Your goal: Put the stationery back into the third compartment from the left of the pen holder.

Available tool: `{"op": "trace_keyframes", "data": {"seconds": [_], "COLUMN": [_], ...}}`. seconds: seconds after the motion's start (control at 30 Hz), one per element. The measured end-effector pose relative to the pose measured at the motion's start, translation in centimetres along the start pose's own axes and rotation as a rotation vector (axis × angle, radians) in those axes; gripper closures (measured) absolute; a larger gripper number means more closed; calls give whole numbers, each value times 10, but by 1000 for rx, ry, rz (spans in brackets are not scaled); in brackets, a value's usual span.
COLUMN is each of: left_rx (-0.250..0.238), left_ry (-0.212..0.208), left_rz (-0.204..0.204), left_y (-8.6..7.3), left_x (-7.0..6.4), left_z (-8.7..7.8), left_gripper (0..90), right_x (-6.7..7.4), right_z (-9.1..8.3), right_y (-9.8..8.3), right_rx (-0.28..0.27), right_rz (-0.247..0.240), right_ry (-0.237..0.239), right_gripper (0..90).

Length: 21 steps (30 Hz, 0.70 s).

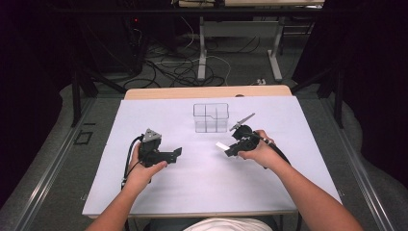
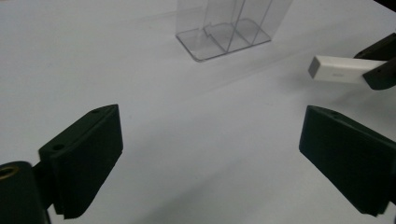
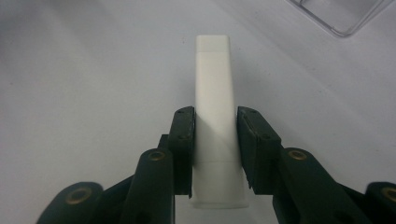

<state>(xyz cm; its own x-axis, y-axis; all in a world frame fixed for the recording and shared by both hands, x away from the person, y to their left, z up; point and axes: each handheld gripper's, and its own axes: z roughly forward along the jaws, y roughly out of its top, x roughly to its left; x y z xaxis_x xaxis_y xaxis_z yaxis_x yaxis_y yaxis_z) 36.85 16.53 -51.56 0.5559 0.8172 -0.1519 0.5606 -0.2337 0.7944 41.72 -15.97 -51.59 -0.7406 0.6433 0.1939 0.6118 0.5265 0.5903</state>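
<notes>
On the white, matte table sheet (image 1: 192, 183), smooth and uncreased, with a strip of pale wood showing along the far edge. Toward the far middle, a clear plastic organiser box (image 1: 210, 117), square-cornered, thin-walled, split by transparent partitions into compartments; seen again from the left gripper view (image 2: 224, 39) with glossy walls and a flat see-through base resting on the sheet.

At the right, right gripper (image 1: 227, 150) in the person's right hand (image 1: 260, 153), black, hard-edged, a dark cable trailing back along the forearm. Clamped between the jaws: a small white block (image 3: 214, 93), a long rectangular bar with rounded corners and a satiny plastic finish, a faint seam across it near the gripped end. Flat black pads pressed on both long sides, brass-coloured pins at the linkage joints. Held just above the sheet, near the box but apart from it, free end sticking out toward the left gripper; same bar visible from the left gripper view (image 2: 337, 70), with a greyish end face.

At the left, left gripper (image 1: 177, 153) in the left hand (image 1: 142, 171), topped by a grey three-cornered plate. Jaws spread wide, nothing between them; thick, blocky, matte black pads (image 2: 88, 158) over bare sheet.
</notes>
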Motion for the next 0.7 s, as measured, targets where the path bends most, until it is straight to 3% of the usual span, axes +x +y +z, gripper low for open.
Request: {"op": "trace_keyframes", "data": {"seconds": [0.03,0.07,0.1,0.2,0.47,0.57,0.63,0.7], "left_rx": [-6,-5,3,32,71,62,63,59], "left_ry": [-16,-25,-37,-61,-98,-104,-110,-104], "left_rz": [-6,4,9,66,121,116,115,113], "left_y": [0,0,0,0,-2,-2,-1,-2], "left_x": [-3,-5,-8,-14,-25,-27,-28,-28], "left_z": [1,2,3,6,12,14,14,14], "left_gripper": [81,101,123,148,160,161,162,162], "right_x": [0,1,1,1,8,12,17,25], "right_z": [-5,-6,-7,-9,-17,-21,-24,-27], "right_y": [3,2,3,3,4,7,8,10], "right_rx": [75,72,77,66,10,2,-13,-3], "right_rz": [-15,12,7,-8,-30,-72,-98,-155], "right_ry": [8,17,17,33,33,40,22,-11], "right_gripper": [680,681,681,681,681,681,681,681]}}
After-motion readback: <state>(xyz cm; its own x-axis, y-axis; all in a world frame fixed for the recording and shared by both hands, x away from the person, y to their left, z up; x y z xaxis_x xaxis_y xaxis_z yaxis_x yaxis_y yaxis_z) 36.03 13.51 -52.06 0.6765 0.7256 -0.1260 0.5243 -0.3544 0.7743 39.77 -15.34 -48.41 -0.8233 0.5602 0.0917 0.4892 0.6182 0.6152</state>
